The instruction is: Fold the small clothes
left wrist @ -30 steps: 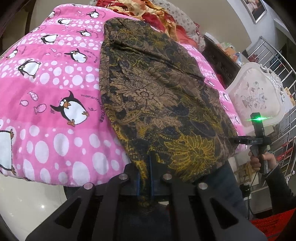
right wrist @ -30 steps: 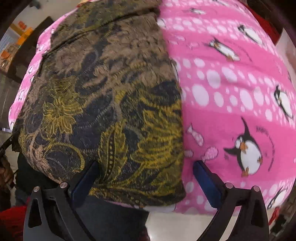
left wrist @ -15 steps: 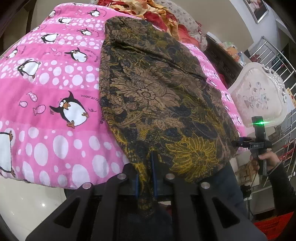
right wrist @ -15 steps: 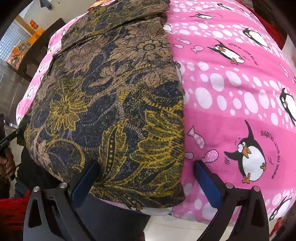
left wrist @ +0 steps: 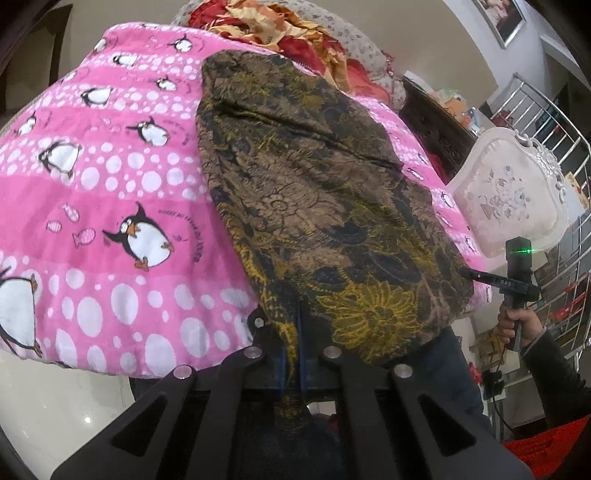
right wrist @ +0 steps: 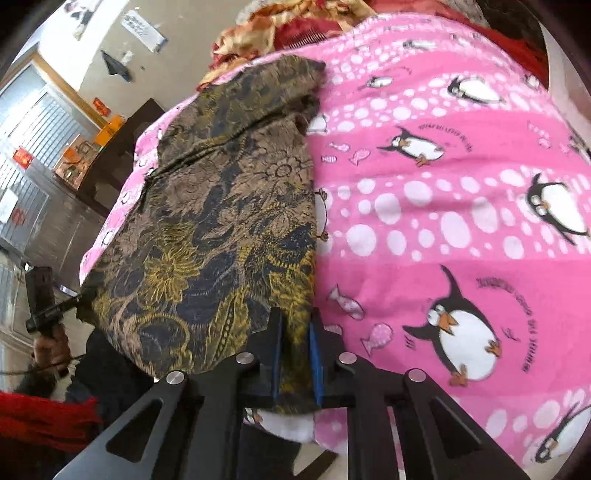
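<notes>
A brown, black and yellow patterned garment lies lengthwise on a pink penguin blanket. My left gripper is shut on the garment's near left corner, with cloth pinched between its blue pads. In the right wrist view my right gripper is closing its jaws on the near right corner of the garment, and cloth fills the narrow gap between its pads. Each gripper also shows in the other's view: the right gripper at the cloth's right corner, the left gripper at its left corner.
The blanket covers a bed whose near edge drops to a pale floor. Red and gold bedding is piled at the far end. A white padded headboard, a metal rack and a dark cabinet stand on the right.
My right gripper's jaws went from wide open to nearly closed on the garment's near right corner, and its view tipped up. The left gripper kept its hold and stayed put.
</notes>
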`<state>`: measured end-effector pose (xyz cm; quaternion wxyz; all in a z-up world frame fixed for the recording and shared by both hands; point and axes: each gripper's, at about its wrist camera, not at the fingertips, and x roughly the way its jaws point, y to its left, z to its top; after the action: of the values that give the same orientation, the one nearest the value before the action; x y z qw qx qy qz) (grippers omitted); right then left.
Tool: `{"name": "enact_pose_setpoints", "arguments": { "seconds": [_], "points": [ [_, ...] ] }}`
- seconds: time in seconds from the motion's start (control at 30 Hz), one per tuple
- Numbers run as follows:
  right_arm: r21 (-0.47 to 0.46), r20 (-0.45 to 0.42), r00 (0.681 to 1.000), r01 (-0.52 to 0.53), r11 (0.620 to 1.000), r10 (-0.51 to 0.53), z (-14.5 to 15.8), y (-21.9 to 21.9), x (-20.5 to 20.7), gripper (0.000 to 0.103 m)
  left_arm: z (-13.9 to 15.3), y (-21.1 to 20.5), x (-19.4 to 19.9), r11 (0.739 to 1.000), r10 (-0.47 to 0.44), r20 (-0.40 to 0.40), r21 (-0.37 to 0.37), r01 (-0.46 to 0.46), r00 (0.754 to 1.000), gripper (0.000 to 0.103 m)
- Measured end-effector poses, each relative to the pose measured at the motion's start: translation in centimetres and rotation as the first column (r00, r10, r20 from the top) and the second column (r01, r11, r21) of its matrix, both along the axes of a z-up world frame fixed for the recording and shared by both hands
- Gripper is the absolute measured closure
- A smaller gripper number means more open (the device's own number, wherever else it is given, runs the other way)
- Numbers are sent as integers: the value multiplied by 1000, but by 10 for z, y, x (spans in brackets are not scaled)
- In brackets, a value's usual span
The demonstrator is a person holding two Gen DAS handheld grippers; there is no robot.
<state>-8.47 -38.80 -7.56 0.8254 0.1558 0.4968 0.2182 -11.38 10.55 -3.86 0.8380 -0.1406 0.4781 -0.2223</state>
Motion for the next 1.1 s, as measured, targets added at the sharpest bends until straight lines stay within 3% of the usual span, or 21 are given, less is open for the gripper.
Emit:
{"name": "enact_pose_setpoints", "arguments": {
  "seconds": [0.1,0.13,0.2,0.3,0.37,0.43,0.5,0.8,0.97,1.03,1.1],
  "points": [
    [21,18,1000,-15,1000,14,-4,7,-4,83,2,-2,1,1000,-11,0,16,11,1000,99],
    [41,19,1000,-11,999,10,-5,8,-3,73,2,-3,2,1000,-12,-2,18,12,1000,99],
    [100,34,999,-16,995,13,-9,10,1,62,0,-4,4,1000,-18,-10,21,18,1000,99],
    [119,58,998,-41,992,34,-11,11,4,60,-2,-3,6,1000,-5,-22,20,5,1000,99],
    [124,61,997,-47,991,40,-11,7,3,62,-3,-1,6,1000,7,-25,13,-7,1000,99],
    [128,68,996,-68,989,60,-8,8,-2,82,0,0,4,1000,19,-12,1,-19,1000,99],
    [119,75,996,-57,991,48,-4,6,-7,95,6,2,1,1000,24,3,-3,-24,1000,100],
    [228,258,965,-103,968,42,70,13,-59,96,65,44,-31,996,36,115,-81,-27,993,100],
    [303,347,938,-115,946,3,113,-4,-95,101,90,46,-62,996,-49,147,-65,59,988,101],
    [267,350,936,-133,954,32,123,-4,-102,101,91,38,-70,996,-82,143,-26,87,986,101],
    [191,342,940,-57,980,-12,121,-6,-96,100,80,38,-66,998,-65,118,-19,67,991,100]
  ]
}}
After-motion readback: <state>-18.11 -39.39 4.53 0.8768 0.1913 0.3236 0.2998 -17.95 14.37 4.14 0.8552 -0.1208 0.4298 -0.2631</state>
